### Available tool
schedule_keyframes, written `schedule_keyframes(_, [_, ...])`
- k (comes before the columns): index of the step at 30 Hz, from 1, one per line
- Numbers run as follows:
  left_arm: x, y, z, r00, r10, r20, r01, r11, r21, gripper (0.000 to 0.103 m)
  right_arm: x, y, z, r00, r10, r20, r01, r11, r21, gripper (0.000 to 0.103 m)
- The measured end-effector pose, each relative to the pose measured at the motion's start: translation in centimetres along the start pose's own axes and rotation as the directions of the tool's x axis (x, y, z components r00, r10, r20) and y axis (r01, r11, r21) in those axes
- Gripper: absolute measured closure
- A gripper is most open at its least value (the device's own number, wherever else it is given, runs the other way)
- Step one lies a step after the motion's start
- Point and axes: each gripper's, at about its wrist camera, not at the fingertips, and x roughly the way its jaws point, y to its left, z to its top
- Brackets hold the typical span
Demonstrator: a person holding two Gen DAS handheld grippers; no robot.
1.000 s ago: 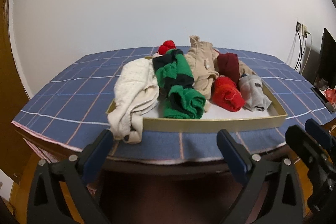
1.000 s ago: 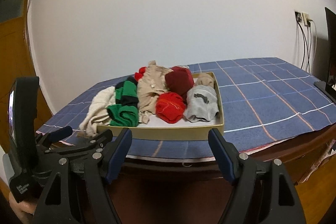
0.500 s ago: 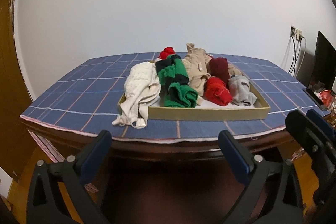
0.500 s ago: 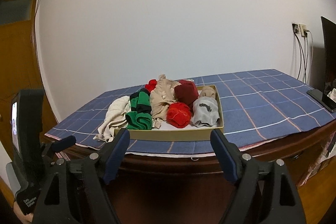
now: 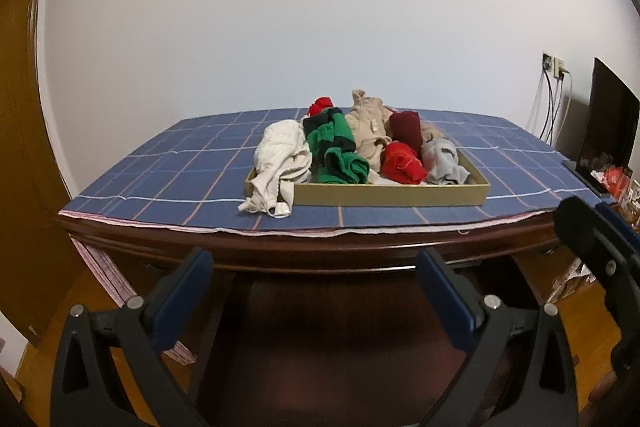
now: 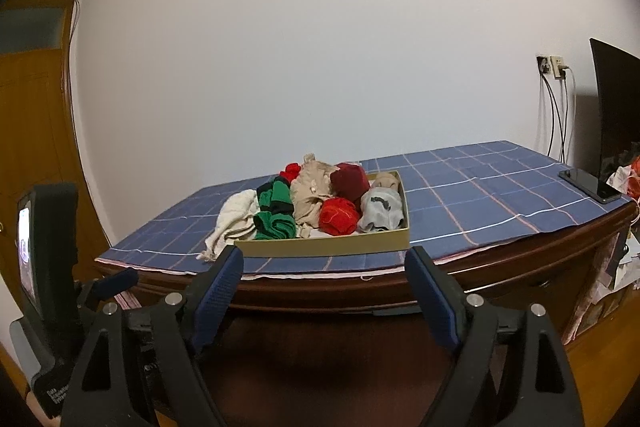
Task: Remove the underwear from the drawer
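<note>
The room came first: a plain white wall (image 5: pixel 320 27) filled most of both views, with a wooden door (image 6: pixel 32 131) at the left, a wall socket (image 6: pixel 552 61) with hanging cables, and a dark screen (image 5: pixel 608 123) at the right edge. Below it stood the surface (image 5: pixel 344 253), a dark wooden piece covered by a blue checked cloth (image 5: pixel 180 163).

On the cloth sat the drawer (image 5: pixel 392 193), a shallow tan tray with its long side running left to right across both views. The underwear lay bunched inside it in a row along that long side: a cream piece (image 5: pixel 280 155) spilling over the left front corner onto the cloth, then a green and black piece (image 5: pixel 336 151), a beige one (image 5: pixel 370 131), a dark red one (image 5: pixel 406 127), a bright red one (image 5: pixel 402 163) and a grey one (image 5: pixel 442 161) at the right end. A dark phone (image 6: pixel 590 183) lay well apart at the right.

The drawer lay straight ahead of and above both tools, well apart, past the front edge. The left tool (image 5: pixel 314 291) looked nearest the cream piece; the right tool (image 6: pixel 324 285) faced the right half. Neither seemed clearly nearer overall.

The left tool's jaws stood wide apart with nothing between them. The right tool's jaws had just been opening, and they too stood wide and empty.
</note>
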Motion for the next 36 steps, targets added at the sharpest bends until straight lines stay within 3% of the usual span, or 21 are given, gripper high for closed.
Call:
schedule_keyframes(5, [-2.1, -0.2, -0.5, 0.999, 0.018, 0.04, -0.019, 1.0, 0.02, 0.0, -1.2, 0.3, -0.3, 1.0, -0.003, 0.008, 0.003, 1.0, 0.006, 0.018])
schedule_keyframes(13, [-4.8, -0.3, -1.9, 0.999, -0.02, 0.051, 0.02, 1.0, 0.001, 0.0, -4.3, -0.1, -1.4, 1.0, -0.025, 0.017, 0.024, 1.0, 0.014, 0.018])
schedule_keyframes(21, [-7.8, -1.3, -3.4, 0.995, -0.008, 0.097, 0.005, 1.0, 0.029, 0.0, -6.5, 0.2, -1.8, 1.0, 0.006, 0.03, -0.006, 1.0, -0.005, 0.018])
schedule_keyframes(36, [-9.4, -1.6, -3.5, 0.992, -0.005, 0.129, 0.002, 1.0, 0.027, 0.0, -7.8, 0.3, -1.9, 0.998, 0.011, 0.055, -0.011, 1.0, -0.005, 0.017])
